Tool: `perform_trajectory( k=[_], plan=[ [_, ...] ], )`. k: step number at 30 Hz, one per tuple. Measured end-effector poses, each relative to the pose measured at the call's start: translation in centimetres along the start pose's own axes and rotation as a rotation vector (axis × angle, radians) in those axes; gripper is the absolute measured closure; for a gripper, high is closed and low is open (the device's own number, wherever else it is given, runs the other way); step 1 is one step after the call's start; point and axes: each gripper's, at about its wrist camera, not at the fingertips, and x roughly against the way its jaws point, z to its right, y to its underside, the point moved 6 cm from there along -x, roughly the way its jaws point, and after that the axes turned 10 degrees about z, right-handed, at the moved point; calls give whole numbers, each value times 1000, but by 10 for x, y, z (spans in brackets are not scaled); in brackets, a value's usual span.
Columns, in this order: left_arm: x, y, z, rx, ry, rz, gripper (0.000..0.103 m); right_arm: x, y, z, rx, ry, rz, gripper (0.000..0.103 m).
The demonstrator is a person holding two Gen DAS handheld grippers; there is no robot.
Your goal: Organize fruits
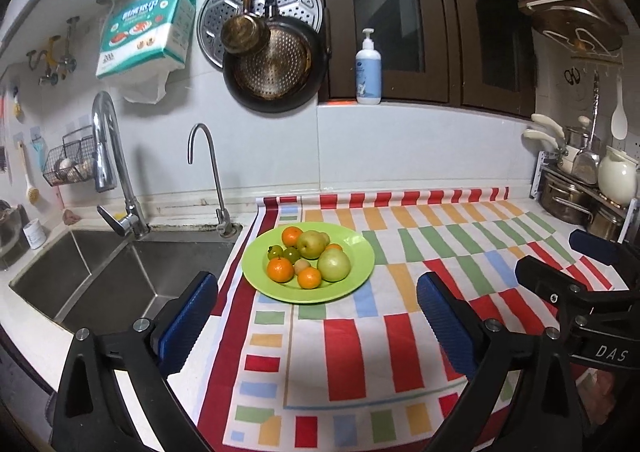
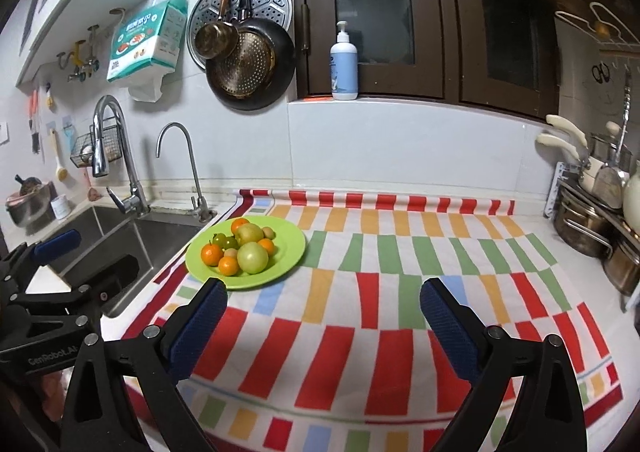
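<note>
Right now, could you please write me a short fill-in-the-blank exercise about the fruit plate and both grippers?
1. All the fruit lies on a round ____ plate.
2. That plate rests on the striped cloth, beside the steel ____ on its left.
3. The left gripper and the right gripper both have their blue fingers ____.
4. The pump bottle stands on the window ____.

Missing words: green; sink; open; sill

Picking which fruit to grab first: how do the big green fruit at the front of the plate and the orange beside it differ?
The green fruit is pale green; the orange is bright orange. The green fruit is clearly larger and stands taller than the orange. The orange lies nearer the plate's front rim. Both are round, touch each other, and rest on the green plate, untouched by either claw.
</note>
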Motion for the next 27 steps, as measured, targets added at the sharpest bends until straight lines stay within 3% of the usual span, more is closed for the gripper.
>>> perform_trajectory(
  k=[13, 27],
  plan=[
    [37, 0, 14, -12, -8, 22, 0, 43, 5, 14, 0, 16, 27, 5],
    [49, -2, 11, -6, -9, 17, 0, 58, 4, 15, 10, 19, 38, 5]
  ],
)
